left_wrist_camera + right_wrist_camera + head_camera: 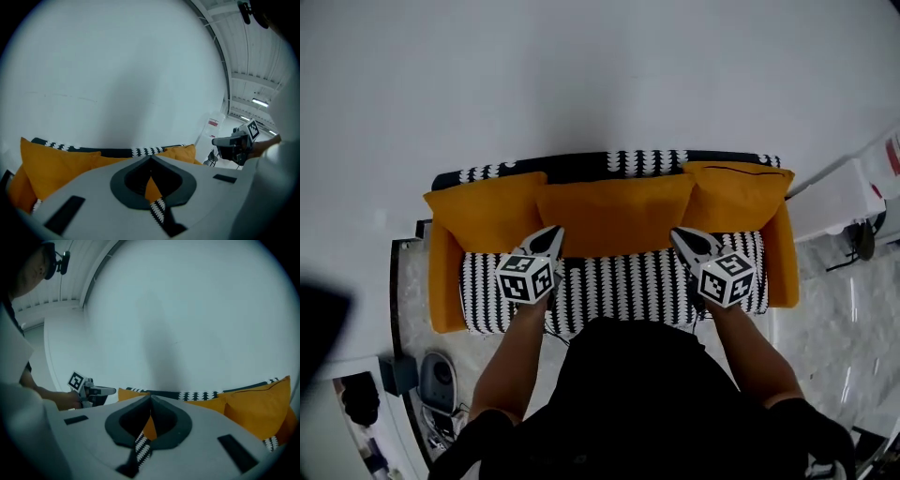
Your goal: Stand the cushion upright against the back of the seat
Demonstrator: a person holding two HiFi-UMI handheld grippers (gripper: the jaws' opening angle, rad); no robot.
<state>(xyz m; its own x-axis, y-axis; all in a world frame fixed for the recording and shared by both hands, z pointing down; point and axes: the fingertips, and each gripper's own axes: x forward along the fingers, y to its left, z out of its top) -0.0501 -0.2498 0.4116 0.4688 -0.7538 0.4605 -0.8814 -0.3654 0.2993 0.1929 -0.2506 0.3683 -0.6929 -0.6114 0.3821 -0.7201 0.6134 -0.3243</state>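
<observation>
Three orange cushions stand upright against the back of a black-and-white patterned sofa (623, 291). The middle cushion (614, 216) leans on the backrest between the left cushion (483, 214) and the right cushion (736, 195). My left gripper (551, 234) is shut and empty, hovering over the seat by the middle cushion's lower left corner. My right gripper (678, 236) is shut and empty by its lower right corner. In the left gripper view the jaws (151, 158) meet tip to tip, with orange cushion behind them. The right gripper view shows the same closed tips (151, 397).
A white wall rises behind the sofa. Orange armrests (442, 286) close both ends of the seat. A white cabinet (836, 197) stands at the right on the marble floor. A small grey device (439, 380) and cables lie on the floor at the lower left.
</observation>
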